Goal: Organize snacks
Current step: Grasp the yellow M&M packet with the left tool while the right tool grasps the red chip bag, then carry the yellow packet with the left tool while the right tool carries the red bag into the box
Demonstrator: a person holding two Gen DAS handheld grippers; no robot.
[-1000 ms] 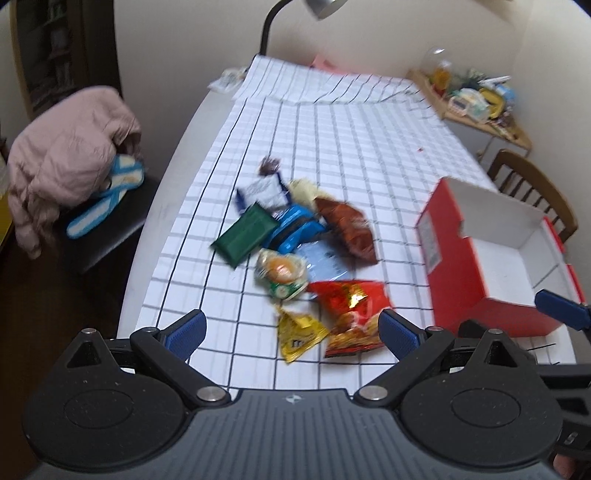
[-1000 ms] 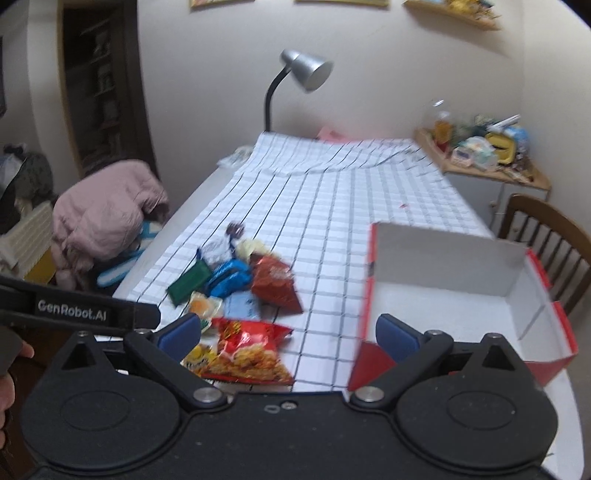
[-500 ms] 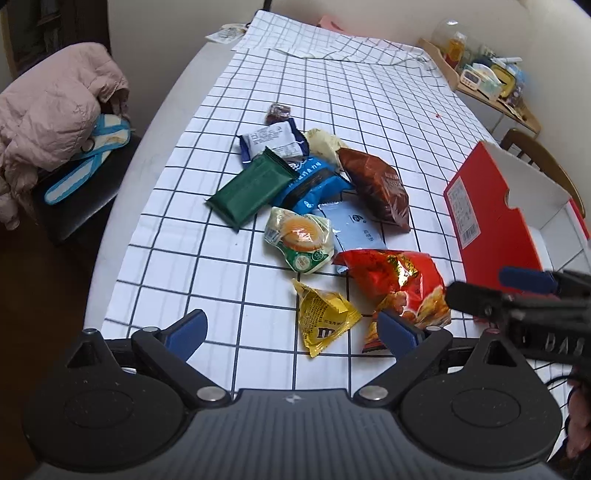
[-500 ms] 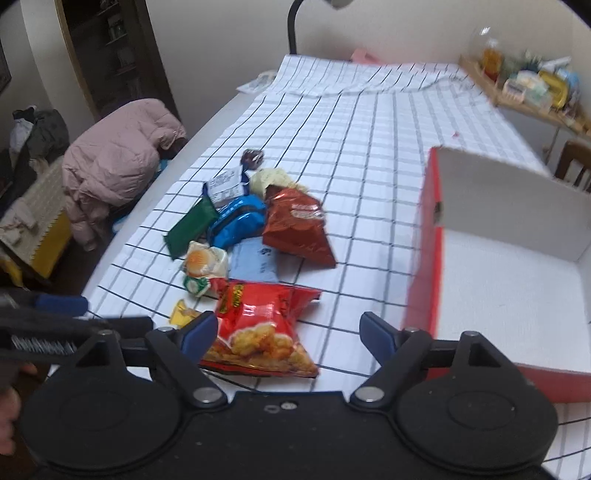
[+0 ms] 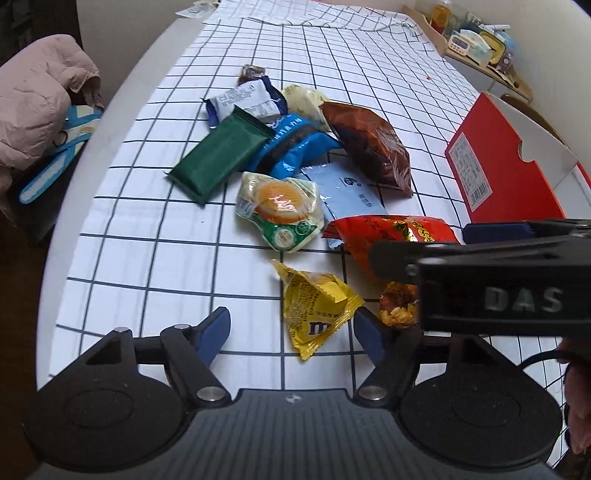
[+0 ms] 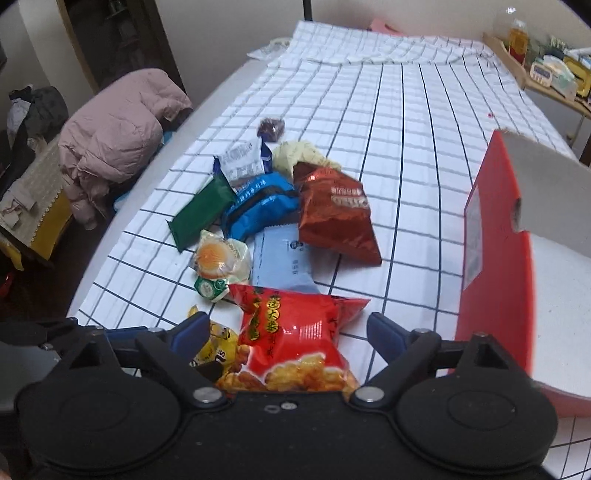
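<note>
**Occlusions and cut-off regions**

In the left wrist view, the right gripper (image 5: 480, 236) crosses in front of the red snack bag (image 5: 391, 236), hiding its lower right portion. The red box (image 5: 498, 166) is cut by the right edge. In the right wrist view, the yellow packet (image 6: 218, 347) is mostly hidden behind the gripper's finger. Items on the shelf (image 6: 546, 74) are too small to identify.

I see a long table (image 6: 236, 92) under a white checked cloth (image 6: 424, 122), bunched at the far edge. Off its left edge, a pink padded coat (image 6: 118, 129) lies heaped on a seat. A wooden shelf (image 6: 546, 74) of clutter stands by the far right corner against a pale wall (image 6: 229, 26).
</note>
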